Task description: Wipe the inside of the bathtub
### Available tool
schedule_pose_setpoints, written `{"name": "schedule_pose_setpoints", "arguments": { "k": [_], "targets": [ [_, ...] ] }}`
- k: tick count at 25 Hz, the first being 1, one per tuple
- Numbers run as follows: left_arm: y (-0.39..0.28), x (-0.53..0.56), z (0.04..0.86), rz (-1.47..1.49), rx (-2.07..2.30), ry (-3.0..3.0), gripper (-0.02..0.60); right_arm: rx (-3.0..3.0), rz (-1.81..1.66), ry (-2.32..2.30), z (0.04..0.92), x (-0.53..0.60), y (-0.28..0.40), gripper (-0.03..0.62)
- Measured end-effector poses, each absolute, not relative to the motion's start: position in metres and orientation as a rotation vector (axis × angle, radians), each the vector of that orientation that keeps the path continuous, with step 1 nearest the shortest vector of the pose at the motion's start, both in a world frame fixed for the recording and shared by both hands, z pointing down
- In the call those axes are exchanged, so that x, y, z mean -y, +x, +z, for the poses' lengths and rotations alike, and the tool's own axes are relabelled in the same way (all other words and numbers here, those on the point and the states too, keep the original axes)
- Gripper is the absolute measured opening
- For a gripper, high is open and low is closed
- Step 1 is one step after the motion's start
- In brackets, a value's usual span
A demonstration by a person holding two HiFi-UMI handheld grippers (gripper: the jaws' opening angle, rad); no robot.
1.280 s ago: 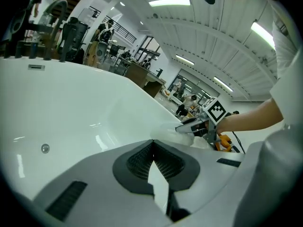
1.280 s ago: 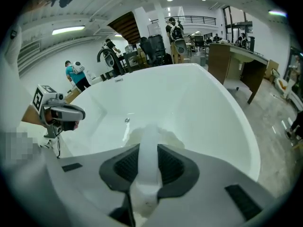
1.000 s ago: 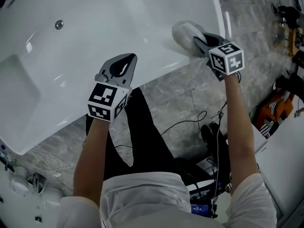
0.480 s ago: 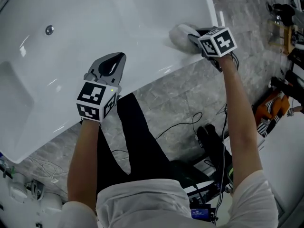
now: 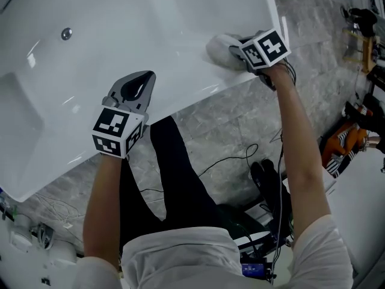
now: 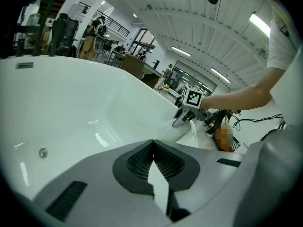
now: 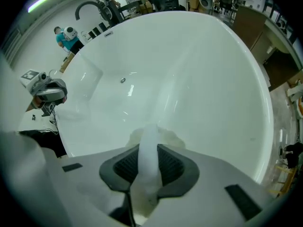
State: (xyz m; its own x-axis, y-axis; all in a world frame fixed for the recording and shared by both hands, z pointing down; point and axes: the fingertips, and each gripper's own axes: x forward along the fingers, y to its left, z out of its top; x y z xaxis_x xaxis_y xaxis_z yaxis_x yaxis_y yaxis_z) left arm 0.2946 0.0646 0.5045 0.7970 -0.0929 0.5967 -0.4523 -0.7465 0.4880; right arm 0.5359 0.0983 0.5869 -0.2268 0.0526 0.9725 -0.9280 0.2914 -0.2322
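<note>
The white bathtub (image 5: 120, 35) fills the upper left of the head view, with a round metal fitting (image 5: 66, 34) on its inner wall. My right gripper (image 5: 236, 48) is shut on a white cloth (image 5: 219, 46) and presses it against the tub's inner wall just below the near rim; the cloth (image 7: 150, 150) bunches between the jaws in the right gripper view. My left gripper (image 5: 139, 83) is shut and empty, held over the tub's near rim, its jaws (image 6: 154, 162) closed together in the left gripper view.
Grey marble floor (image 5: 228, 119) lies beside the tub. Black cables (image 5: 240, 155) trail over it near the person's legs (image 5: 174, 173). Equipment and an orange item (image 5: 346, 140) stand at the right edge. A tap (image 7: 92, 8) rises at the tub's far end.
The right gripper has slid the cloth leftward and farther along the tub wall. The left gripper has shifted slightly left and toward the person.
</note>
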Motion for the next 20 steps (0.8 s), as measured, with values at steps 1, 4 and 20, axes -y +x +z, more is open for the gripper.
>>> {"name": "schedule_pose_setpoints", "arguments": {
  "k": [1, 4, 20],
  "targets": [
    [0.288, -0.063, 0.505, 0.737, 0.412, 2.344, 0.011, 1.497, 1.163, 0.848, 0.587, -0.098, 0.53, 0.101],
    [0.267, -0.057, 0.508, 0.752, 0.441, 2.344, 0.011, 1.513, 1.19, 0.833, 0.59, -0.098, 0.509, 0.101],
    [0.152, -0.043, 0.518, 0.785, 0.587, 2.306, 0.011, 1.626, 1.237, 0.718, 0.591, -0.096, 0.373, 0.101]
  ]
}}
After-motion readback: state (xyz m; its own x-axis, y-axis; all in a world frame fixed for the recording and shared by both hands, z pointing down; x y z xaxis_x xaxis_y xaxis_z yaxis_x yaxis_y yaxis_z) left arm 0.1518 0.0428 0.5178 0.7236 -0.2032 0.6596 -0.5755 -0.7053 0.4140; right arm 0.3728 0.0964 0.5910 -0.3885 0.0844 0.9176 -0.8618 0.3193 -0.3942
